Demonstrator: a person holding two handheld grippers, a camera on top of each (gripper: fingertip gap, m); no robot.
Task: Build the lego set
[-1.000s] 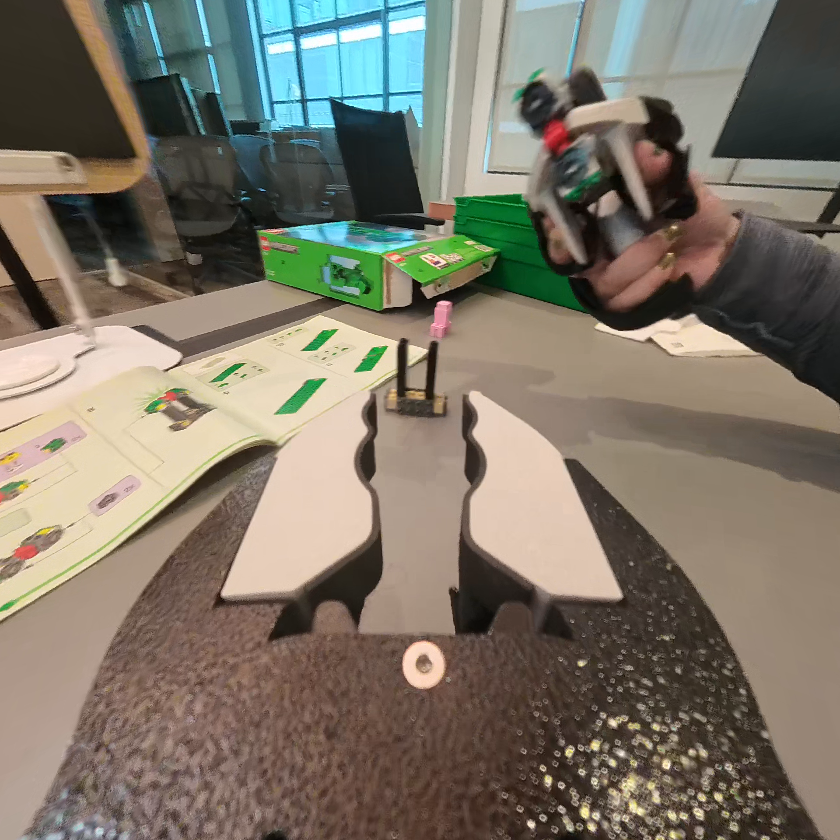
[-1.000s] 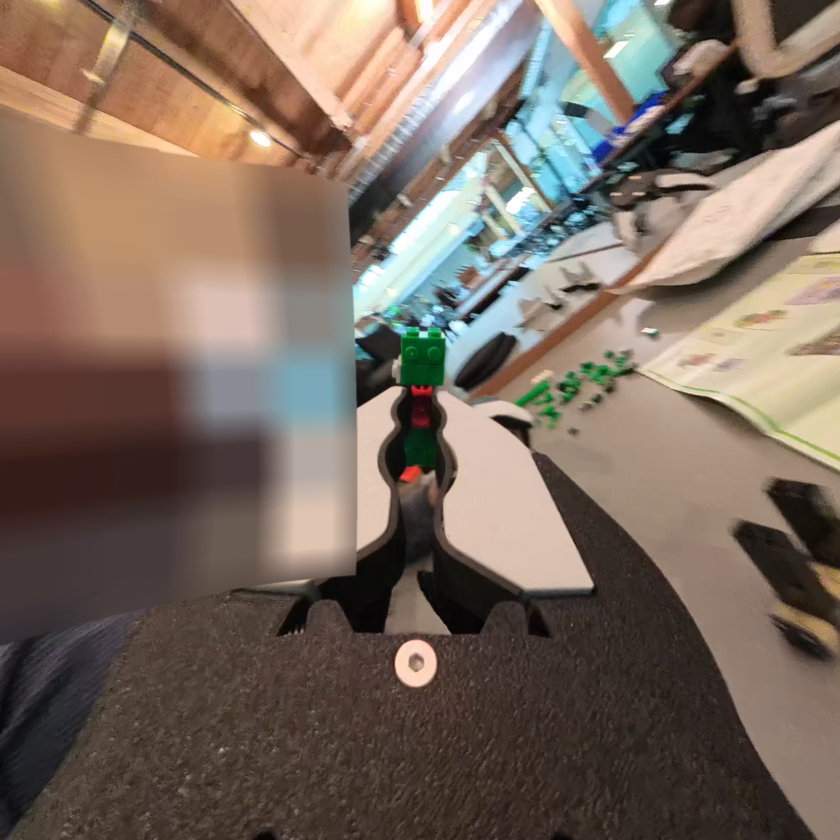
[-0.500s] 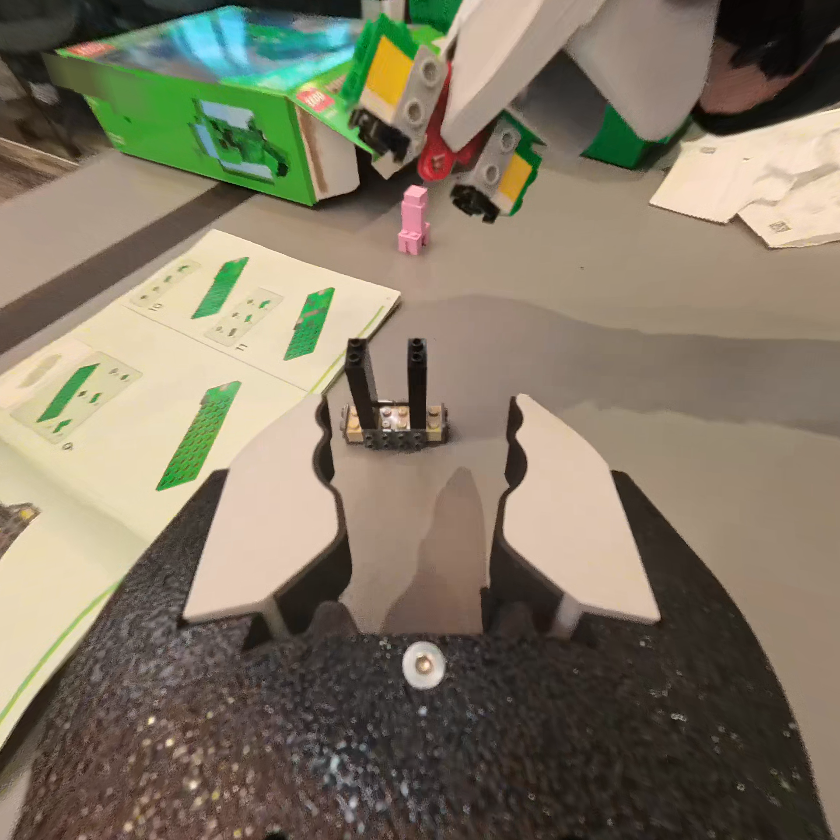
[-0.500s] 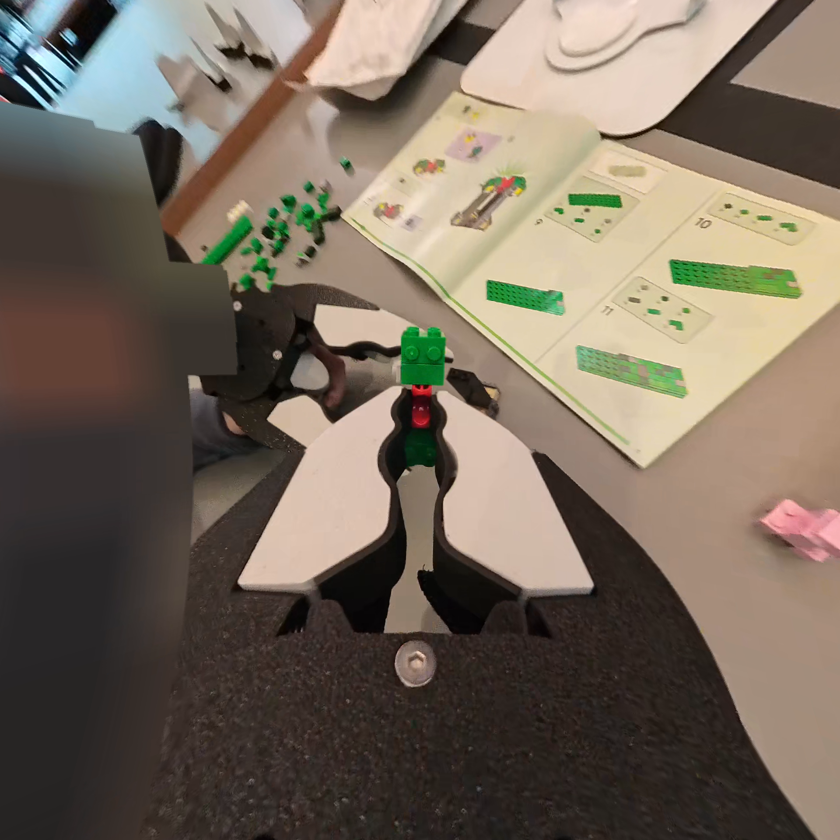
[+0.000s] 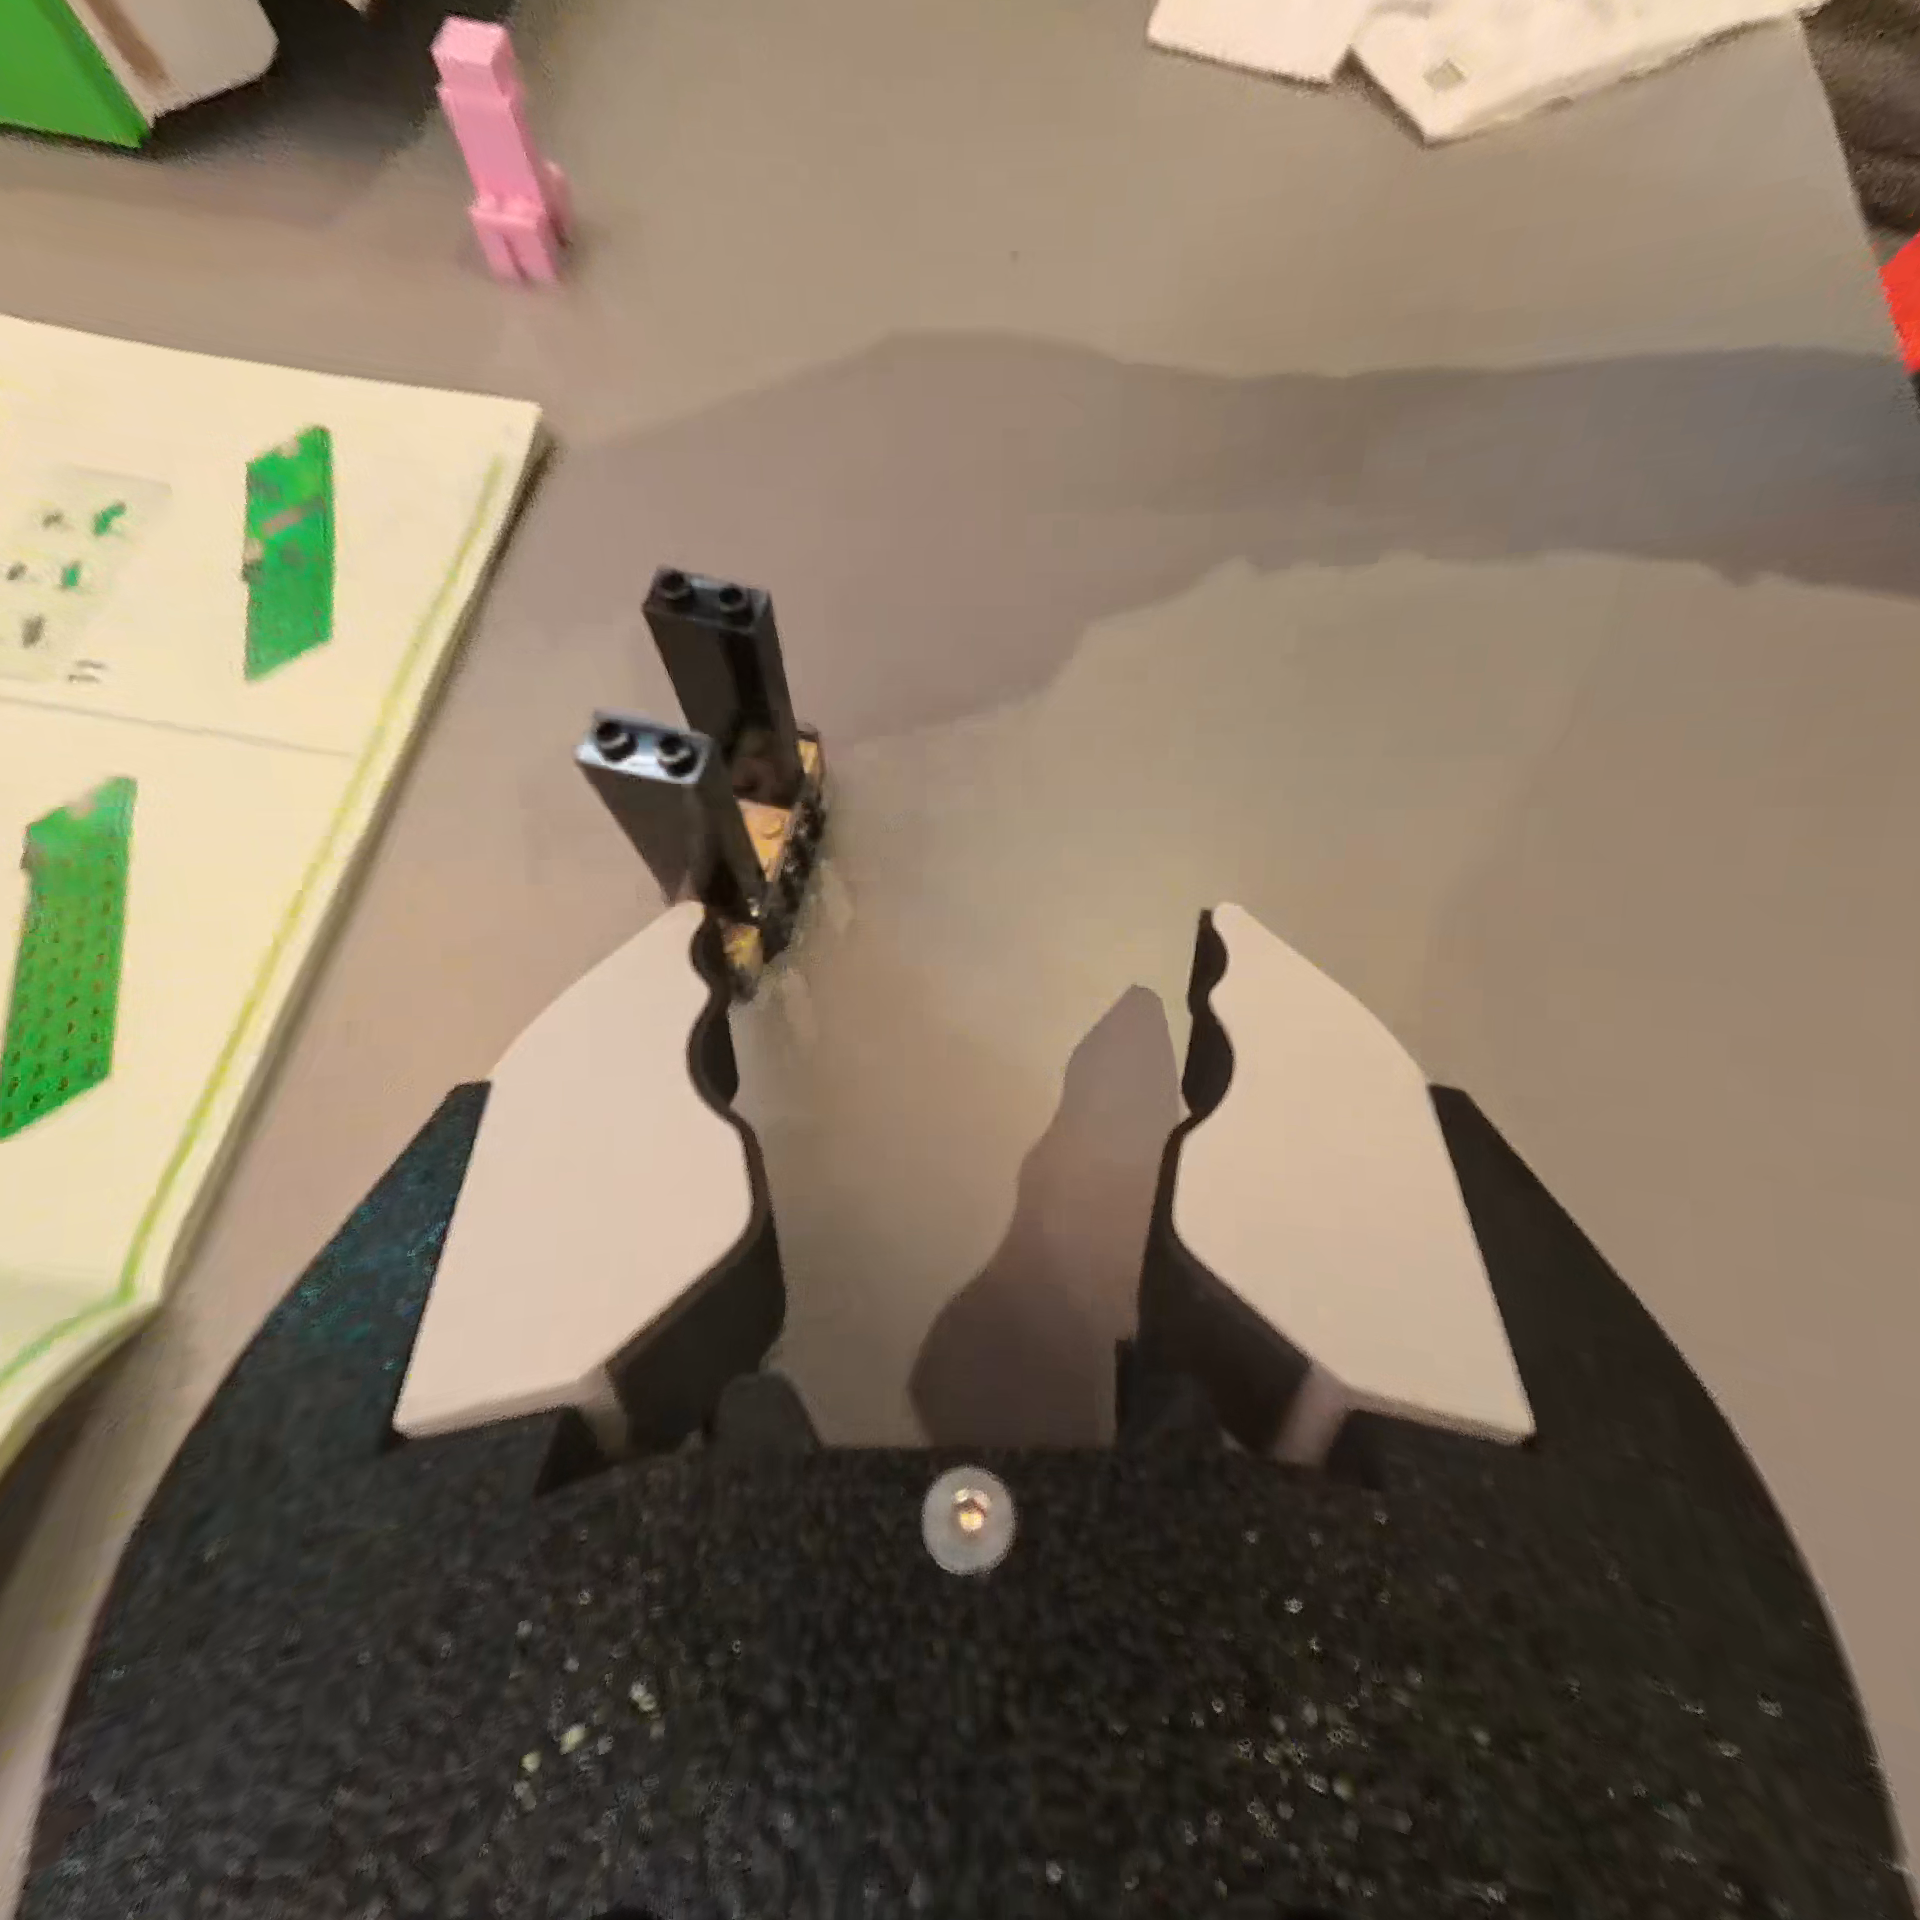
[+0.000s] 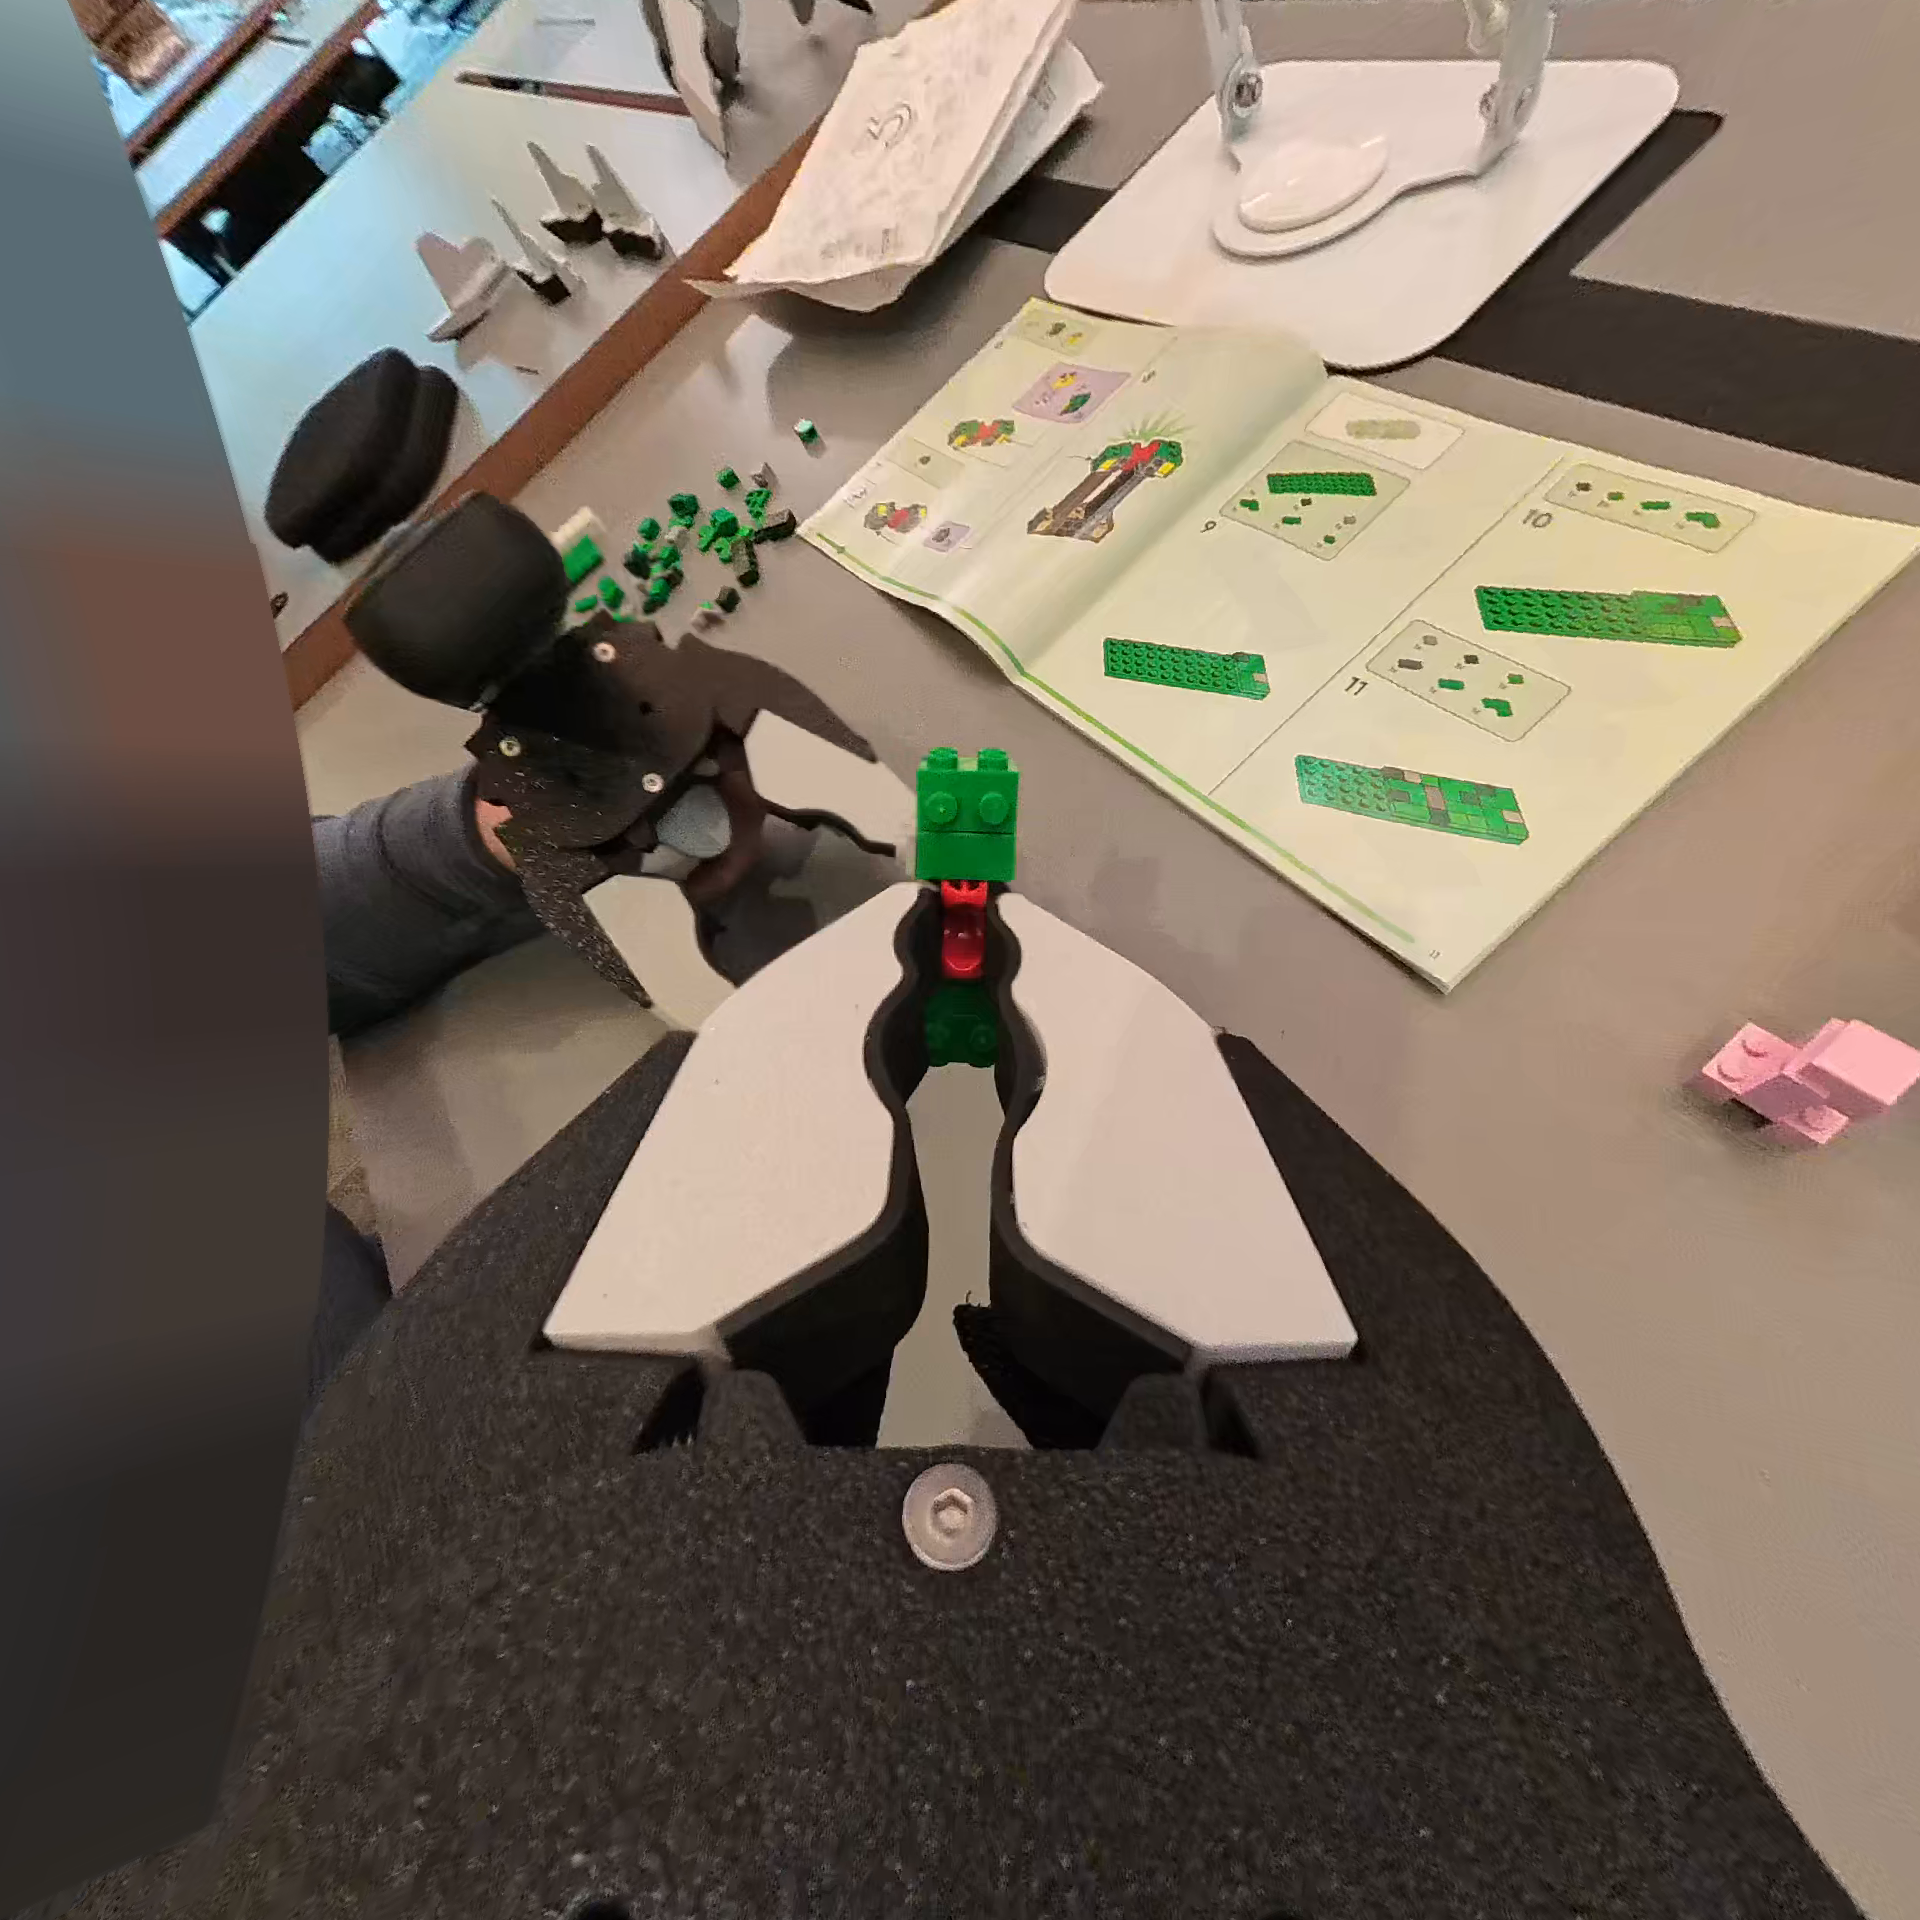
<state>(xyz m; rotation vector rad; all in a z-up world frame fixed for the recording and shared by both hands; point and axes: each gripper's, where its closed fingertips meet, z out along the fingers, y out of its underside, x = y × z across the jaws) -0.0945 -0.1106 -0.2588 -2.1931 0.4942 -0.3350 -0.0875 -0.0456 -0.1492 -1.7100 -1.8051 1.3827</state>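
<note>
Both nearer now: left hand-held gripper (image 5: 951, 925) wider apart, right hand-held gripper (image 6: 958, 902) clamped on green assembly (image 6: 964, 821).

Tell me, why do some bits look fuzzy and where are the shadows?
Left wrist view: the pink figure and booklet are smeared by motion blur, and the open left gripper casts a dark pointed shadow on the grey table. Right wrist view: mostly sharp, the green-and-red piece crisp; straight edges bend outward, as wide lenses do.
</note>
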